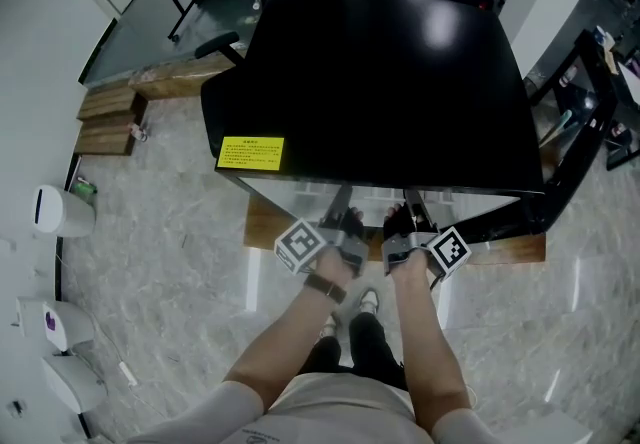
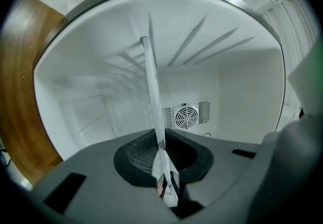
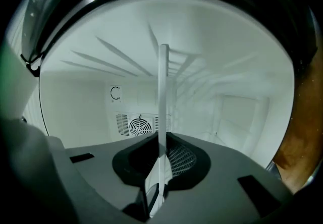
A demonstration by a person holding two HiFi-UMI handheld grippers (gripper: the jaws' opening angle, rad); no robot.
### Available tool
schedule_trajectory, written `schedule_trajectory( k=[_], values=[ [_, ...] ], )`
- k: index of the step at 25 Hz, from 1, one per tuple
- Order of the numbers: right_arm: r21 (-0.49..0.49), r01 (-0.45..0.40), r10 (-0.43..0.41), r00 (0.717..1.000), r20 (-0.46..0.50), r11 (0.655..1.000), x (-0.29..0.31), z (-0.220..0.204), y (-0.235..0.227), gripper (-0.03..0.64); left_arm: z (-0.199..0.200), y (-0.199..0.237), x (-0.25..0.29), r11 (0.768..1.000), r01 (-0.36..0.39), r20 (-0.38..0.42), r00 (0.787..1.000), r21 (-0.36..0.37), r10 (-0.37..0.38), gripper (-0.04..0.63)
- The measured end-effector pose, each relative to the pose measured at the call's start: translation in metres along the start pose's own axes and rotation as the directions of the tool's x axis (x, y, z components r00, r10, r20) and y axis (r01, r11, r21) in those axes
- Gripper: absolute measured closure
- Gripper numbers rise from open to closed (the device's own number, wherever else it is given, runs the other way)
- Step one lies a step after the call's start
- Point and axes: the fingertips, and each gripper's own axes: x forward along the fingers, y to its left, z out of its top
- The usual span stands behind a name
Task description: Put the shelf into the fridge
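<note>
the thin pale shelf (image 2: 153,97), seen edge-on, extends into the black-topped fridge's (image 1: 380,82) white interior.

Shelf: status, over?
Left gripper, right gripper both shut on shelf. Shelf reaches into open fridge, toward rear fan. Nothing visible in the way.

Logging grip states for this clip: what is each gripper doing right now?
Left gripper: shut on the shelf, seen edge-on.
Right gripper: shut on the same shelf.

wooden blocks (image 1: 108,119) floor, upper left | white container (image 1: 60,212) left edge | black frame (image 1: 590,137) right
</note>
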Motion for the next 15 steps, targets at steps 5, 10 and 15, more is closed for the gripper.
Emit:
schedule_trajectory(
  k=[5, 10, 15],
  values=[
    [0.008, 0.041, -0.041, 0.999, -0.005, 0.999, -0.009, -0.004, -0.001, 0.569, -0.005, 0.000, -0.010, 0.999, -0.036, -0.006, 0.999, -0.018, 0.035, 0.565],
    [0.026, 0.011, -0.011, 1.000, 0.002, 1.000, -0.014, -0.008, 0.001, 0.568, -0.006, -0.003, -0.016, 0.999, -0.047, -0.020, 0.999, -0.010, 0.046, 0.565],
    [0.046, 0.020, -0.020, 1.000, -0.002, 0.999, -0.030, -0.020, 0.000, 0.568, -0.017, -0.002, -0.031, 0.998, -0.056, -0.038, 0.998, -0.017, 0.055, 0.565]
  ],
)
